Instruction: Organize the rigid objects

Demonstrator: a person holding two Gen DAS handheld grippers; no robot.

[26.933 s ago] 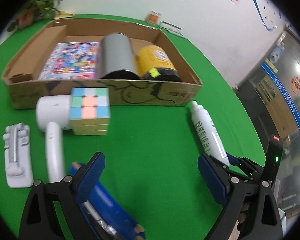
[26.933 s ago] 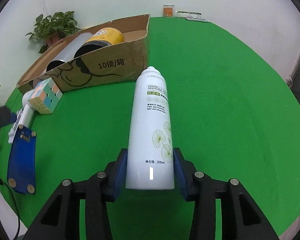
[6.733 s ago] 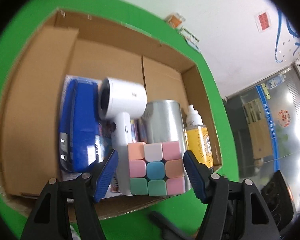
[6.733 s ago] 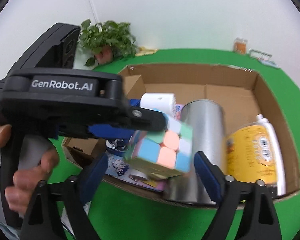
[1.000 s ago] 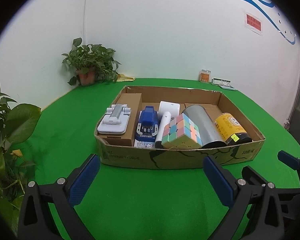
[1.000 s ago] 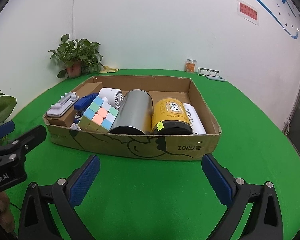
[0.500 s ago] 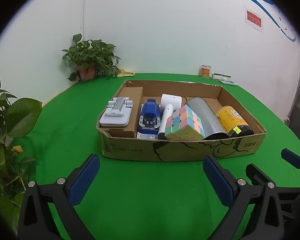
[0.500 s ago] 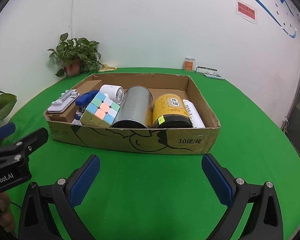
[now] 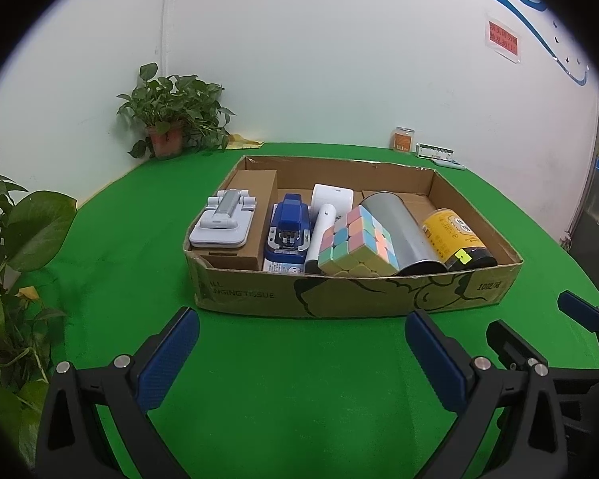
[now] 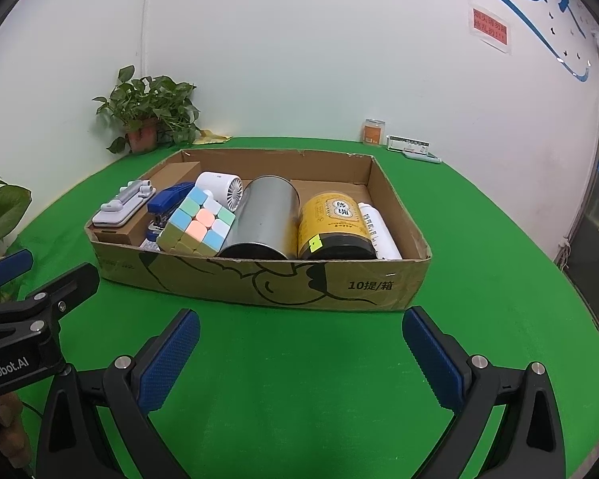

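Observation:
A shallow cardboard box (image 9: 339, 295) (image 10: 259, 279) sits on the green table. It holds a white phone stand (image 9: 223, 219), a blue stapler (image 9: 289, 227), a white hand fan (image 9: 327, 207), a pastel puzzle cube (image 9: 355, 247) (image 10: 197, 227), a silver can (image 9: 399, 231) (image 10: 265, 215), a yellow jar (image 9: 453, 239) (image 10: 331, 219) and a white bottle (image 10: 377, 231). My left gripper (image 9: 299, 353) is open and empty in front of the box. My right gripper (image 10: 299, 351) is open and empty too, and it also shows in the left wrist view (image 9: 539, 343).
A potted plant (image 9: 171, 119) stands at the table's far left by the white wall. Leaves (image 9: 16, 239) hang at the left edge. A small orange jar (image 9: 403, 137) and a flat case (image 9: 439, 153) lie at the far edge.
Both grippers have drawn back slightly from the box and stay open. The box contents have not moved.

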